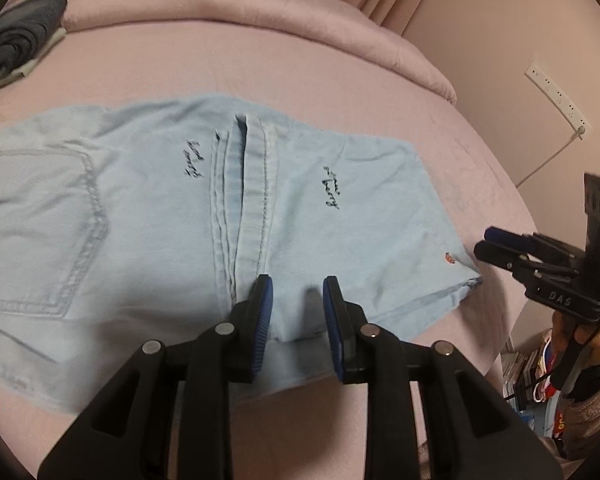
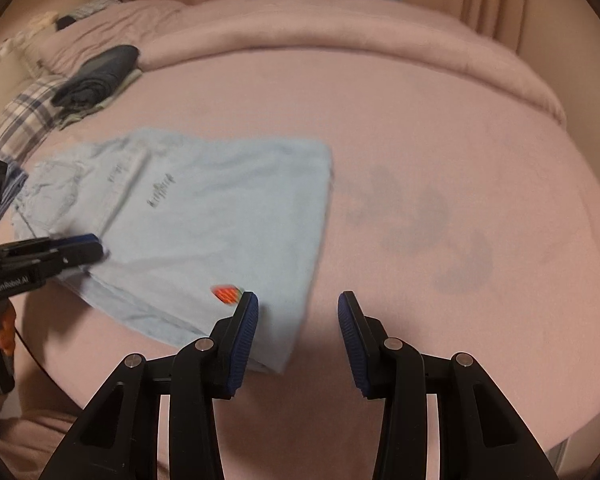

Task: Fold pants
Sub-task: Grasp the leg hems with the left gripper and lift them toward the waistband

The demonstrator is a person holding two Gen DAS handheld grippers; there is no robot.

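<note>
Light blue denim pants [image 1: 140,220] lie folded flat on the pink bed sheet [image 1: 340,80], back pocket at the left and hems in the middle. My left gripper [image 1: 298,304] hovers over their near edge, open, with a clear gap between the blue pads and only cloth lying beneath. In the right wrist view the pants [image 2: 204,216] lie at the left, with an orange patch [image 2: 226,293] near my right gripper [image 2: 298,304]. That gripper is open and holds nothing, above the pants' near right corner. It also shows in the left wrist view as the right gripper [image 1: 496,248], just off the pants' corner.
A stack of dark folded clothes [image 2: 96,76] sits at the back left of the bed. A rolled pink duvet [image 2: 340,28] runs along the far side, and a plaid pillow [image 2: 16,128] lies at the left. A power strip [image 1: 556,94] hangs on the wall, with clutter [image 1: 532,372] beside the bed.
</note>
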